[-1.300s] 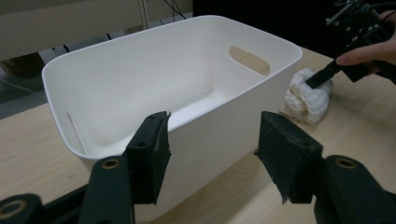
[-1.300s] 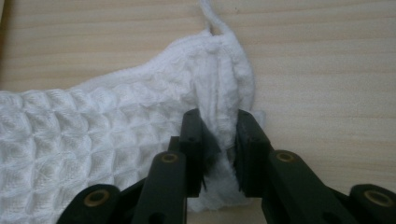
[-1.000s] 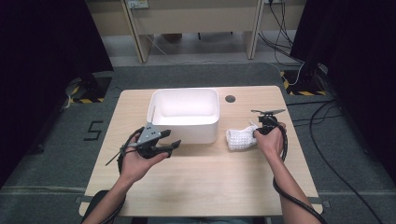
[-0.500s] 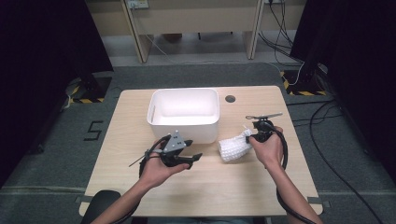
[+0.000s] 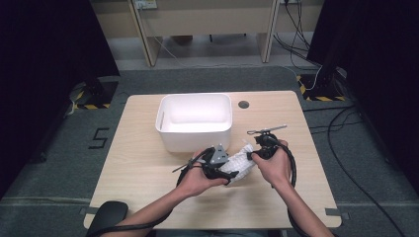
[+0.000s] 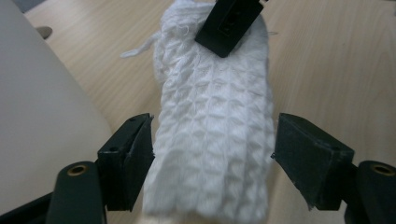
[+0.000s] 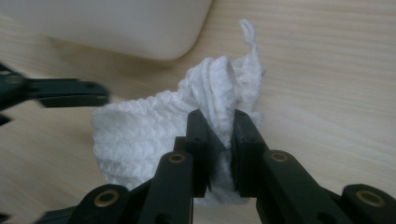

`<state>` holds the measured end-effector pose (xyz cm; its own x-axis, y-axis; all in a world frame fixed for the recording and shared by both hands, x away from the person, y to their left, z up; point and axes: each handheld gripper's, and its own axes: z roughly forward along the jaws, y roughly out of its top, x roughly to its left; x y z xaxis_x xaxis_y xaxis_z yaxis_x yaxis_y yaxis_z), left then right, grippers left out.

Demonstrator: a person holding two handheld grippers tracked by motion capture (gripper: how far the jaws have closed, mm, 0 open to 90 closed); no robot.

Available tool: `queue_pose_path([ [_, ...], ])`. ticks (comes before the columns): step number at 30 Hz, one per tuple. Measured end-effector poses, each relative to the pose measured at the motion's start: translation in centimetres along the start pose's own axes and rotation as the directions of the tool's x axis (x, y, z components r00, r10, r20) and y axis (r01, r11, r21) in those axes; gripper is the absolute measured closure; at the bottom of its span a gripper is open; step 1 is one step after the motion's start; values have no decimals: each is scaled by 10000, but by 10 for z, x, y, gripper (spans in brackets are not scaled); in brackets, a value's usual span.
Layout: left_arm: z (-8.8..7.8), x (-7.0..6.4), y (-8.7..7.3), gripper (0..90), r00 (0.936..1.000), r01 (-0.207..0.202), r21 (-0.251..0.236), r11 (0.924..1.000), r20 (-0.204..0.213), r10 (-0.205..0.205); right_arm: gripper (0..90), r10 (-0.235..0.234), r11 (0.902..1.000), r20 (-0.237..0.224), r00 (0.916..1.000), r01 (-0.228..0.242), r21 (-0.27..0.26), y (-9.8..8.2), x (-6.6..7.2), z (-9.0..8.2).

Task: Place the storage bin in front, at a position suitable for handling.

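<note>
Cloth (image 5: 238, 165), white and waffle-knit, is stretched between two tools just above the surface (image 5: 148, 163), near the front right corner of a white tub (image 5: 195, 121).

Right tool (image 7: 219, 140): its black jaws are pressed together on a bunched end of the cloth, folds gathered between the pads, a loose loop of thread sticking up beyond. Seen from above, the right tool (image 5: 257, 154) sits at the cloth's right end, in the person's right hand (image 5: 274, 168).

Left tool (image 6: 212, 154): its jaws stand spread, one on each side of the cloth's other end. They have just been opening, and the cloth lies between them with a gap at the right pad; the left pad is at most brushing the edge. From above, the left tool (image 5: 217, 165) is at the cloth's left end, in the left hand (image 5: 197, 180).

Handling, as a judgement: the cloth looks light, soft and limp, with a grippy texture. It will sag and fold wherever it is unsupported, so pinching a gathered end or corner, as the right tool does, seems the best hold.

Compared with a second ago: the left tool has travelled from the tub's front left over to the cloth. The right hand has brought the cloth inward, away from the surface's right edge.
</note>
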<state>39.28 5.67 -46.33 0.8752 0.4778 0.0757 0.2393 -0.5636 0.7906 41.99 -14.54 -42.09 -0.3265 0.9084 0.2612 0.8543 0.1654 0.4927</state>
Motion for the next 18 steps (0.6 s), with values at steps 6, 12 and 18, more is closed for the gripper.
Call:
queue_pose_path([
  [6, 10, -2, -4, 222, 10000, -16, 116, 9999, -56, 17, 802, -157, 9998, -314, 9994, 161, 122, 0, 14, 2],
  [12, 13, -6, -9, 194, 9999, -113, 350, 9993, 69, 111, 803, -73, 9995, -670, 9977, 92, 289, 0, 24, 8],
  [18, 19, -12, -16, 173, 9997, -211, 460, 9987, -149, 218, 804, 56, 9990, -1081, 9941, -9, 436, 3, 34, 10],
])
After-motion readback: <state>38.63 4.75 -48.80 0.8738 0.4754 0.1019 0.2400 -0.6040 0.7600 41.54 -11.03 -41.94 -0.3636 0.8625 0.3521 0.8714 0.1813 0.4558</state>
